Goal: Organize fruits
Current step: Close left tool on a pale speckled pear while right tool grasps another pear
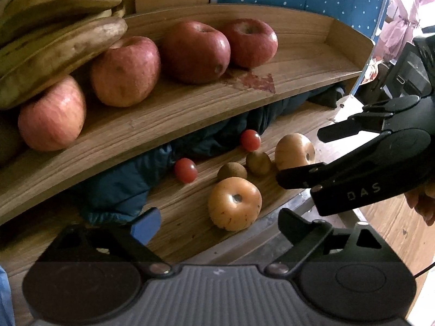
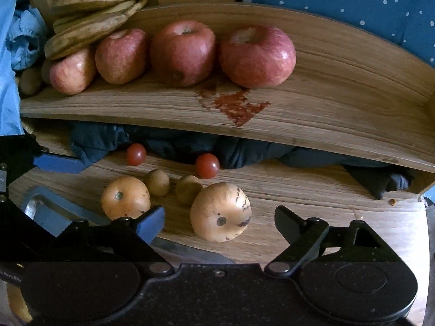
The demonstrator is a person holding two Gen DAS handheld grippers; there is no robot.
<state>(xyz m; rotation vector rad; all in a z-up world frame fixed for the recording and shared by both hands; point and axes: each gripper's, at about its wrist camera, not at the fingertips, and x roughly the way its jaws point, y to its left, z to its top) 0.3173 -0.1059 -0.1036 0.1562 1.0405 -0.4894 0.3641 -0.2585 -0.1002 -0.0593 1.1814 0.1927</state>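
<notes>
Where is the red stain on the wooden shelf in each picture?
Left wrist view: the red stain is right of centre on the upper shelf.
Right wrist view: the red stain is near the middle.
Shared landmark: in both it lies just below the rightmost apple.

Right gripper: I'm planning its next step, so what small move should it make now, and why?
Probably ease the right gripper forward around the yellow fruit and close. Its jaws are open and empty, and that fruit sits right between the fingertips on the lower board, clear of the kiwis.
</notes>
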